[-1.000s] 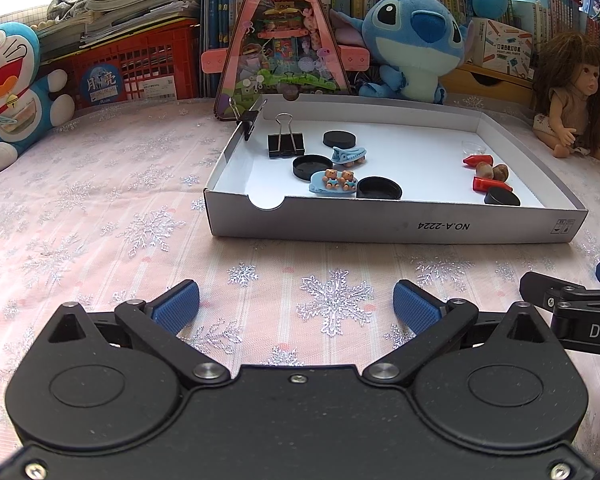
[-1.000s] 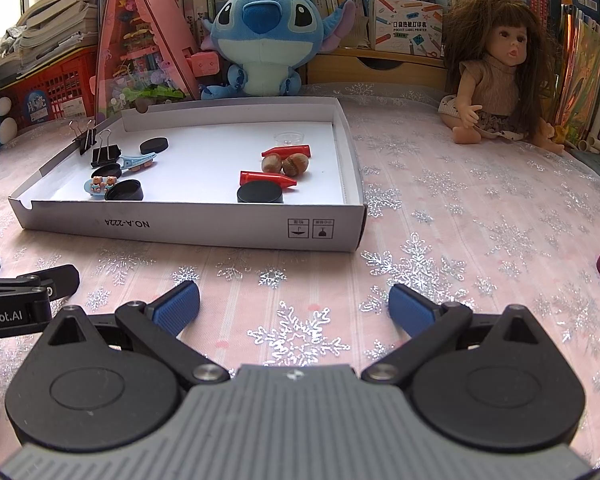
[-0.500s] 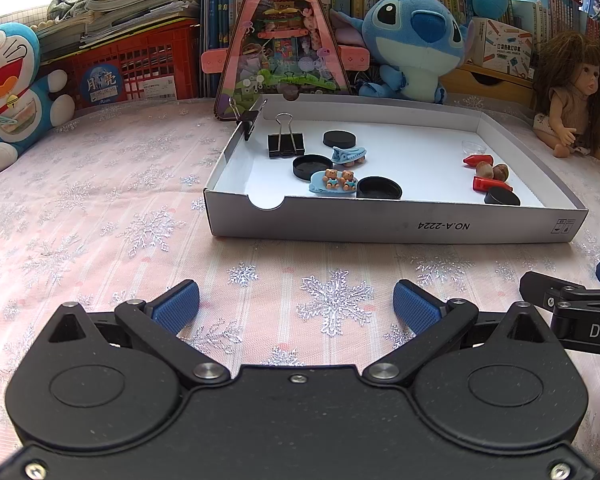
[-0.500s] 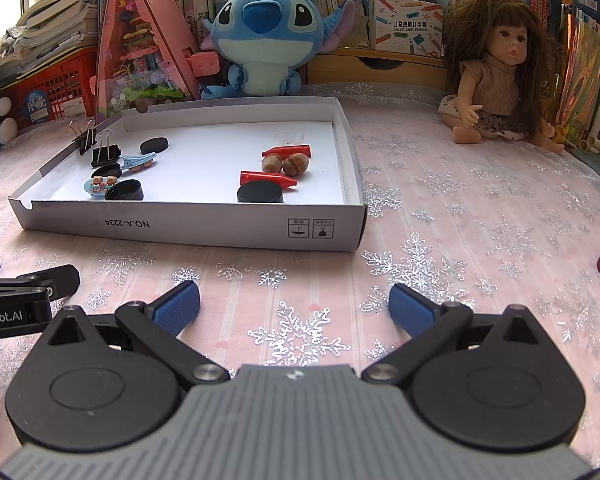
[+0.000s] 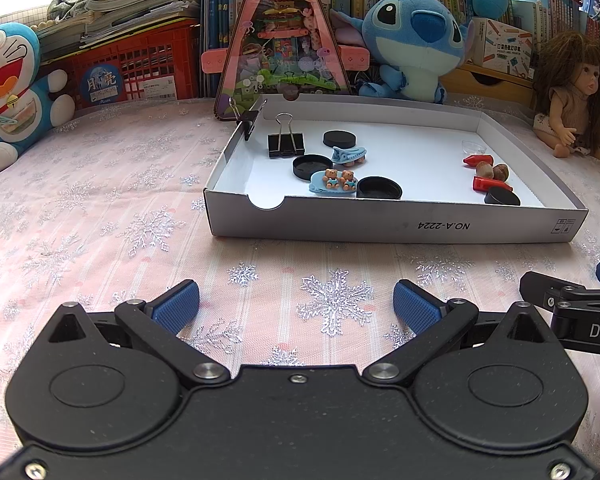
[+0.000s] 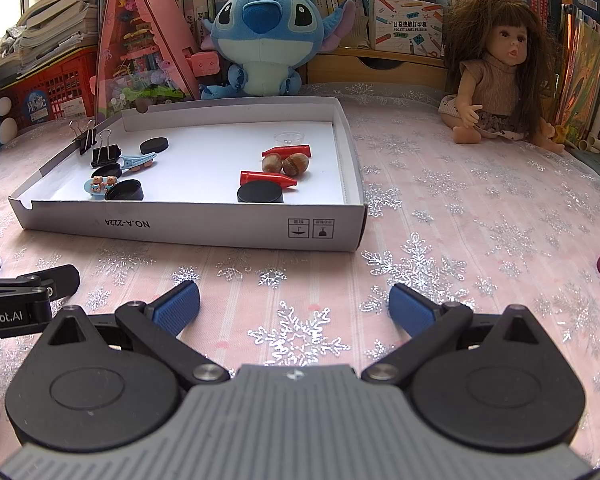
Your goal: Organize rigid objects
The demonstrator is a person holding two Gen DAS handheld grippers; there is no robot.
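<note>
Nothing has shifted since a moment ago: both grippers sit where they were, low over the snowflake tablecloth. The left gripper has its blue fingers spread wide with nothing between them, and the right gripper is spread and empty too.

Ahead of both lies the white cardboard tray, its long side across the view and its near wall printed "NO.A-2224" upside down. Inside, ahead and left of the right gripper, are black binder clips, black round lids and two blue hair clips. Straight ahead of the right gripper, two red crayon-like sticks lie crosswise, tips pointing right, with two hazelnuts between them.

The left gripper's body reads "Robot.AI". Behind the tray, a box reads "POCKET LABEL PRINTER".
</note>
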